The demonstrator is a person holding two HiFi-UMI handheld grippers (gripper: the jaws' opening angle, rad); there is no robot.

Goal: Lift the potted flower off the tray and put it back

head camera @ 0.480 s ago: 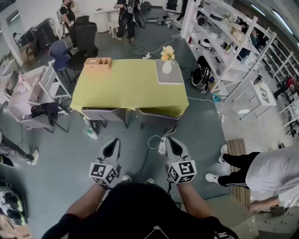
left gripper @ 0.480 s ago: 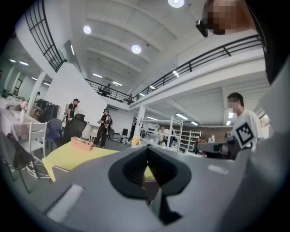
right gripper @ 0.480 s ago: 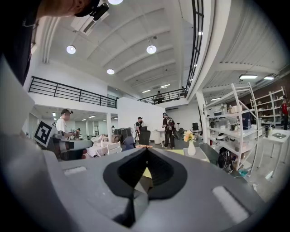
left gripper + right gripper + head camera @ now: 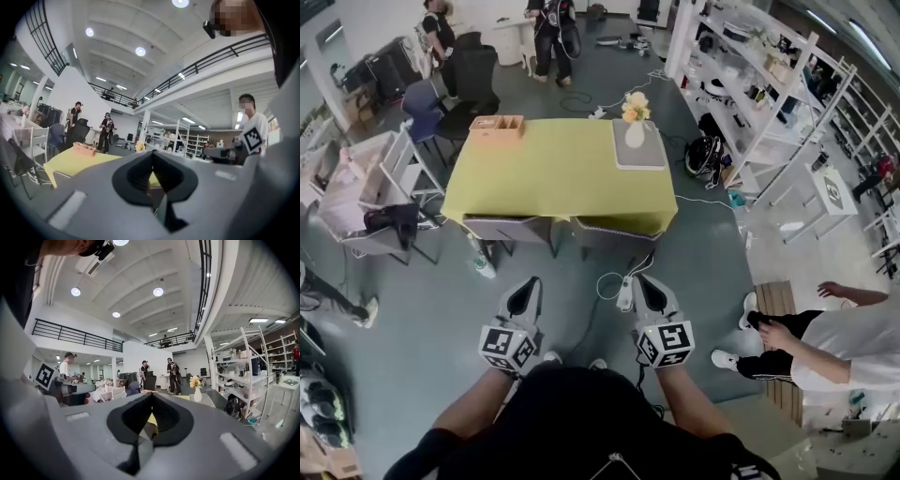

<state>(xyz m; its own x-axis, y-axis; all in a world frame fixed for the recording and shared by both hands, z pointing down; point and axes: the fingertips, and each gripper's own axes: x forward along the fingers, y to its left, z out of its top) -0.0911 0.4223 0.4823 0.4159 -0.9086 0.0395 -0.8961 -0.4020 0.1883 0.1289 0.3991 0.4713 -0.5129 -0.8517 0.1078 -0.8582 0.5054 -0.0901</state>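
Here, both the left hand-held gripper (image 4: 525,296) and the right hand-held gripper (image 4: 649,292) are closed on nothing, held side by side well short of the yellow surface (image 4: 553,178). The flower (image 4: 635,114) stands upright on the tray (image 4: 643,157) at the surface's far right corner.

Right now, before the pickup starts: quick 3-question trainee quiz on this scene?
1. True or false: the potted flower stands on the tray.
2. The left gripper and right gripper are: A open; B shut and empty; C shut on the flower.
3. In the head view, what sits at the far left corner of the table?
Key: 1 true; 2 B; 3 the wooden box.
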